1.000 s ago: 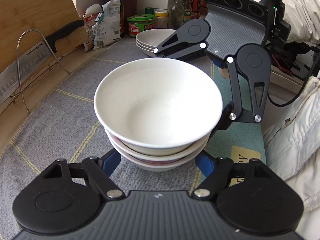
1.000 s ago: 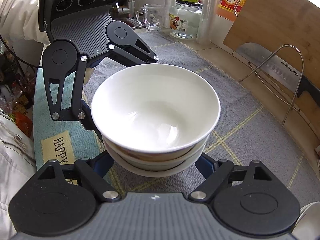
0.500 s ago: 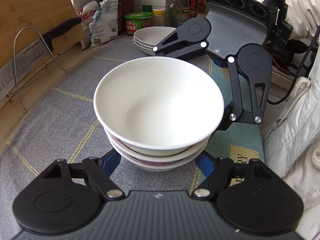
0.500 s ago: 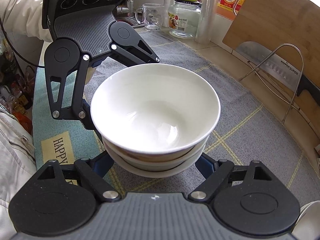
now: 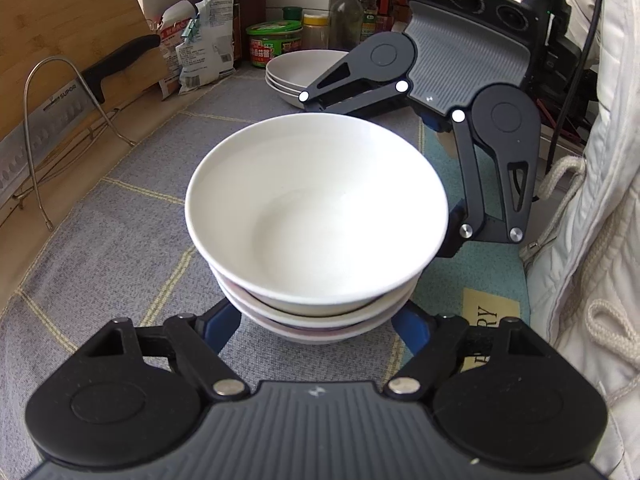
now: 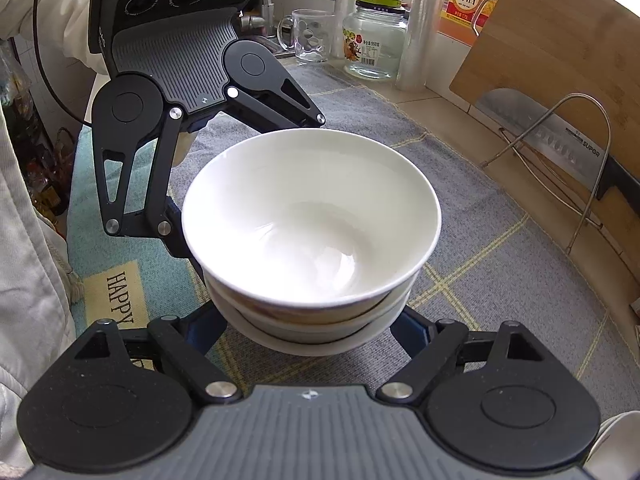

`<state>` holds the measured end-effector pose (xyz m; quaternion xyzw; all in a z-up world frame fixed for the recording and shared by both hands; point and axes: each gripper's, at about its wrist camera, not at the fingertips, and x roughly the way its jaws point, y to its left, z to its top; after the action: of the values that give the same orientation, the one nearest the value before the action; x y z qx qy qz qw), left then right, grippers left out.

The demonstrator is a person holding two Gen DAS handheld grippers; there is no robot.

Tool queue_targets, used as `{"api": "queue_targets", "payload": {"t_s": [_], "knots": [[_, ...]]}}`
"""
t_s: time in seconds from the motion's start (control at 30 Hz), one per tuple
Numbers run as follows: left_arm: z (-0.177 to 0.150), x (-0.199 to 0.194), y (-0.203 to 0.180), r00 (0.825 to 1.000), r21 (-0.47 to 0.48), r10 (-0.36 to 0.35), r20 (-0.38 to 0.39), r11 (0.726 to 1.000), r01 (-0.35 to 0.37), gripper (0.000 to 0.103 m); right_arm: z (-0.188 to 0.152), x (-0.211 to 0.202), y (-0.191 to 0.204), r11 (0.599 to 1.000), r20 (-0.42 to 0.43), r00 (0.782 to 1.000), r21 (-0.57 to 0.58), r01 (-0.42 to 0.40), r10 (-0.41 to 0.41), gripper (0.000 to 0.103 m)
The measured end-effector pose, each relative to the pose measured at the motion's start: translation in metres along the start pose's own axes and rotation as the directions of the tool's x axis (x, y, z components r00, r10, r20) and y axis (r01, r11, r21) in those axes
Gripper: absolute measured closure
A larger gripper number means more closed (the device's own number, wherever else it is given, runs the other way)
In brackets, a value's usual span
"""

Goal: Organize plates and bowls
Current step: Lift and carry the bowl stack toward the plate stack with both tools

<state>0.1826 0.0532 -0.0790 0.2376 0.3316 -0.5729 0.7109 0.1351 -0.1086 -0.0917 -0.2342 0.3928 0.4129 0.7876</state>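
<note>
A stack of white bowls (image 5: 316, 216) is sitting on the grey checked cloth (image 5: 120, 216), and both grippers are reaching around its base from opposite sides. In the left wrist view, the left gripper (image 5: 316, 320) is straddling the near side of the stack, its blue fingertips (image 5: 222, 322) lying just beside the lowest bowl on either side; its jaws are opening slightly with the stack between them. The rims are hiding the contact points, so whether the pads are pressing on the bowl cannot be told. The right gripper (image 6: 312, 330) is doing the same from the far side, its jaws standing at a middling width around the bottom bowl, and its grip is equally hard to judge. Beyond the bowls, at the far end of the cloth, a stack of plates (image 5: 296, 72) is resting near some jars and bottles. A knife (image 5: 72, 96) is leaning in a wire rack (image 5: 36, 128) against a wooden board on the left.
</note>
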Motion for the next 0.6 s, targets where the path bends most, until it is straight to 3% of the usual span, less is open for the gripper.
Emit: {"api": "queue_targets", "payload": {"t_s": [0.27, 0.6], "knots": [[-0.0012, -0.0007, -0.0026, 1.000, 0.020, 0.002, 0.003, 1.000, -0.002, 0.020, 0.0019, 0.0001, 0.0007, 1.000, -0.011, 1.000, -0.018, 0.001, -0.001, 0.012], [-0.0017, 0.0004, 0.0047, 0.999, 0.059, -0.045, 0.005, 0.997, 0.045, 0.020, 0.0051, -0.0009, -0.0021, 1.000, -0.031, 0.999, -0.018, -0.015, 0.014, 0.012]]}}
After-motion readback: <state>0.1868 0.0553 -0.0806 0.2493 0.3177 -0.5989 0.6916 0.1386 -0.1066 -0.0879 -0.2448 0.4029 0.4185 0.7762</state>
